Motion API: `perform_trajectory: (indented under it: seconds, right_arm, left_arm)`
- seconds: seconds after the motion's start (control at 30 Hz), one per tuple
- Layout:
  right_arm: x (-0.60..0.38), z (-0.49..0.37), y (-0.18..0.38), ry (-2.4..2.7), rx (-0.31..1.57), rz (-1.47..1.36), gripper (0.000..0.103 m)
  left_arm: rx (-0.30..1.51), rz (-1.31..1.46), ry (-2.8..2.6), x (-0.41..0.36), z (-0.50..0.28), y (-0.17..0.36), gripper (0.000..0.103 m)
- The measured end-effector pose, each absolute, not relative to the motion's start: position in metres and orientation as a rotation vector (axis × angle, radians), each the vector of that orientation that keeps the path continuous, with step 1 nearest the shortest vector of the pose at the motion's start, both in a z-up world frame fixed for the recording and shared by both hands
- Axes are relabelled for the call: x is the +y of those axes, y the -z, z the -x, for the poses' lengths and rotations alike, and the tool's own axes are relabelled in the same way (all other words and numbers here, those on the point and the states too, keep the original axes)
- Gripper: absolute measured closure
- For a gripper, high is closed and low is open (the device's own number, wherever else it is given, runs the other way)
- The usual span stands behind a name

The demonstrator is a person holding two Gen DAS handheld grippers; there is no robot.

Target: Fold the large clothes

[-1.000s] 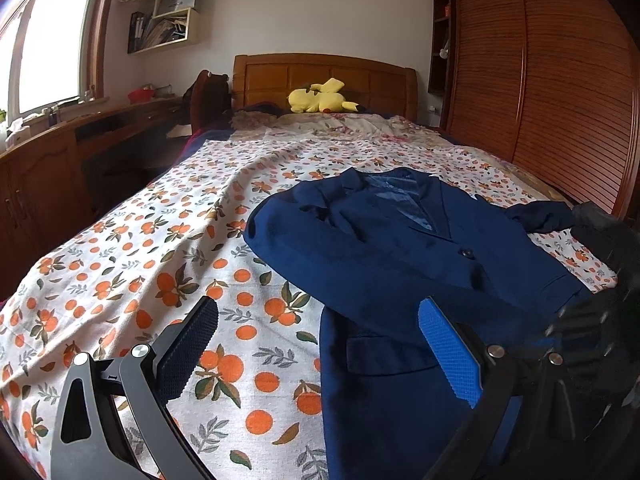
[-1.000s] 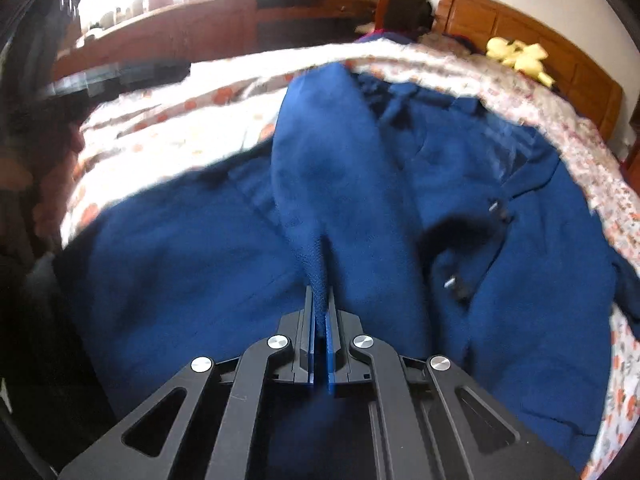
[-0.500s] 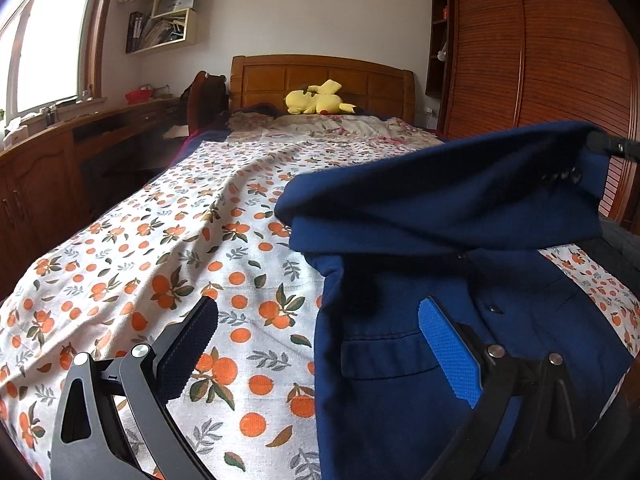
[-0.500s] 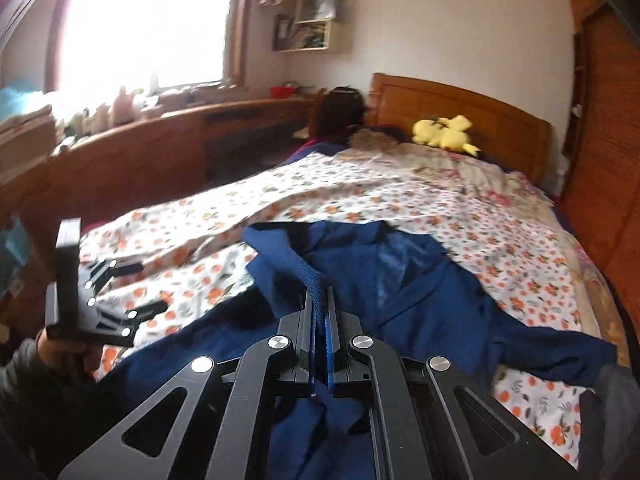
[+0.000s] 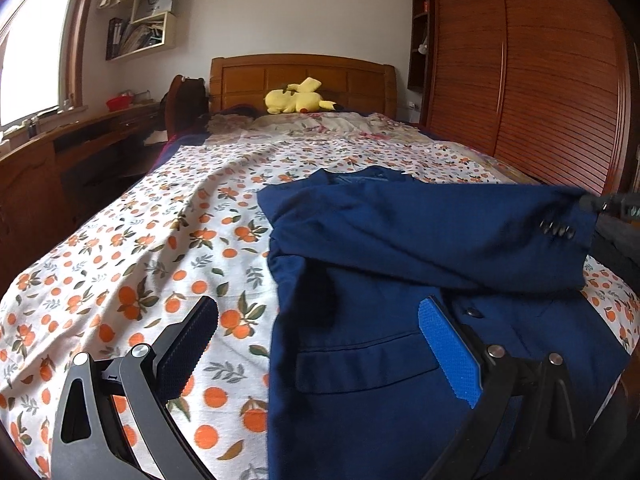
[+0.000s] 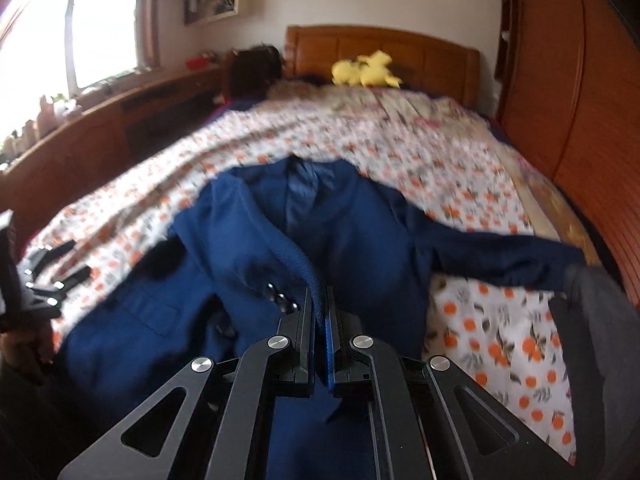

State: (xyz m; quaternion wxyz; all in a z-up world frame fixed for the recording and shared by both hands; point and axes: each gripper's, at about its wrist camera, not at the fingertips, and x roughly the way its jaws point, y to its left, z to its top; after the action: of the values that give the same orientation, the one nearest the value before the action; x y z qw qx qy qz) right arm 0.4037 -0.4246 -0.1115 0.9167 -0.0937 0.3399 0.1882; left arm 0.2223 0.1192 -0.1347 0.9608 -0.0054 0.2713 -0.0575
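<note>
Carried rightward across navy blue suit jacket (image 5: 400, 320): its buttoned sleeve (image 5: 460, 232), pinched by right gripper (image 6: 319, 312); left gripper (image 5: 316, 344) jaws open, empty.

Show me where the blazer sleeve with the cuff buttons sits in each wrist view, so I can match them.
Left wrist: the sleeve stretches across the blue blazer from centre to right edge, cuff buttons at far right.
Right wrist: the sleeve runs from upper centre down into the right gripper, which is shut on its cuff, buttons just left of it.
Shared landmark: yellow plush toy by the headboard.
</note>
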Motion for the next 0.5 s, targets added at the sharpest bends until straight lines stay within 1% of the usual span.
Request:
perform_trajectory:
  seconds: [0.13,0.2,0.23,0.27,0.4,0.47,0.5]
  right_arm:
    - [-0.435,-0.414,0.131,-0.326,0.713,0.215,0.098]
    - [-0.44,-0.416,0.135,-0.297,0.706,0.219,0.092]
    - [-0.443,-0.417,0.135,-0.289,0.701,0.217,0.082]
    - [-0.447,-0.415,0.136,-0.293,0.693,0.208,0.077]
    - [-0.451,-0.412,0.147,-0.325,0.703,0.212,0.076]
    - [-0.451,-0.409,0.16,-0.354,0.723,0.214,0.07]
    - [-0.451,-0.409,0.165,-0.356,0.734,0.218,0.069]
  left_arm:
    - [0.557,0.005,0.124,0.11,-0.228,0.138,0.002]
    - [0.561,0.0,0.127,0.105,-0.231,0.14,0.002]
    - [0.562,-0.002,0.128,0.103,-0.232,0.141,0.002]
    - [0.564,-0.005,0.128,0.101,-0.233,0.142,0.002]
    - [0.558,-0.013,0.146,0.091,-0.233,0.14,0.002]
    - [0.553,-0.033,0.151,0.084,-0.232,0.14,0.002]
    - [0.556,-0.04,0.153,0.081,-0.232,0.141,0.002]
